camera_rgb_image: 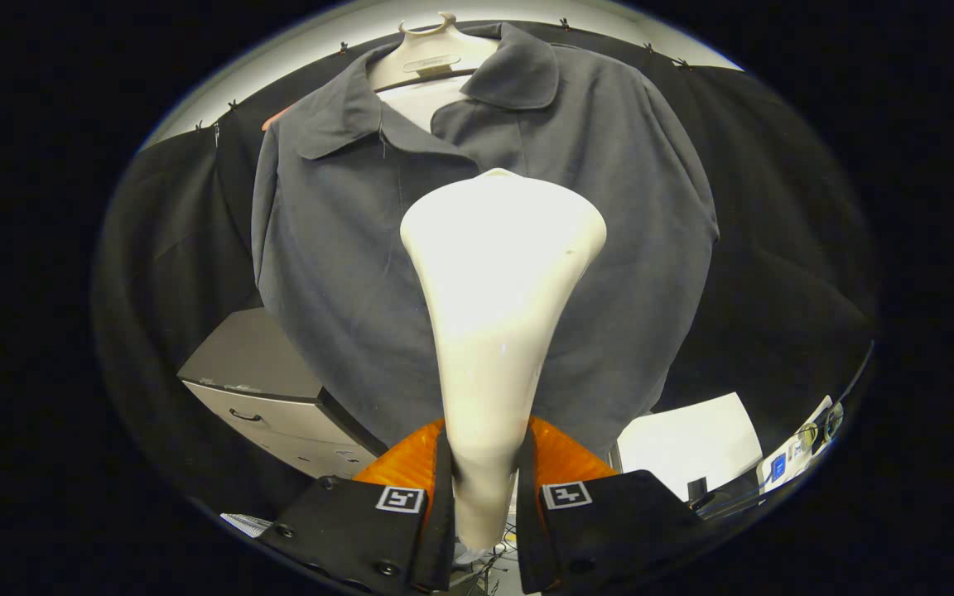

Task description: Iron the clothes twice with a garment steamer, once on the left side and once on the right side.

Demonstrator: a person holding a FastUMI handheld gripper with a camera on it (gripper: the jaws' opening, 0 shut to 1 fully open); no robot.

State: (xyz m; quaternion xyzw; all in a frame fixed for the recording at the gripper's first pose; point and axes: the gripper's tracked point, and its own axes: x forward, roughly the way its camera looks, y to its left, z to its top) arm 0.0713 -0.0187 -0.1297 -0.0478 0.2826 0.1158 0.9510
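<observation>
The white garment steamer (498, 314) is clamped by its handle between both fingers of the hand-held gripper (485, 497), its head raised toward 12 o'clock so that the hanger-hung grey shirt (344, 248) just beyond is faced mid-chest.

Gripper-mounted, close, facing the shirt (344, 248)

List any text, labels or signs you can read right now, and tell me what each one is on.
No readable words in this frame.
Square black-and-white coded markers on the two black fingers: patterns, not text.
Embossed mark on the cream plastic hanger holding the dark grey collared shirt: too faint to read.
Small blue label beyond the fingers, lower right: too small to read.
The gripper is shut on the white cone-shaped garment steamer.
</observation>
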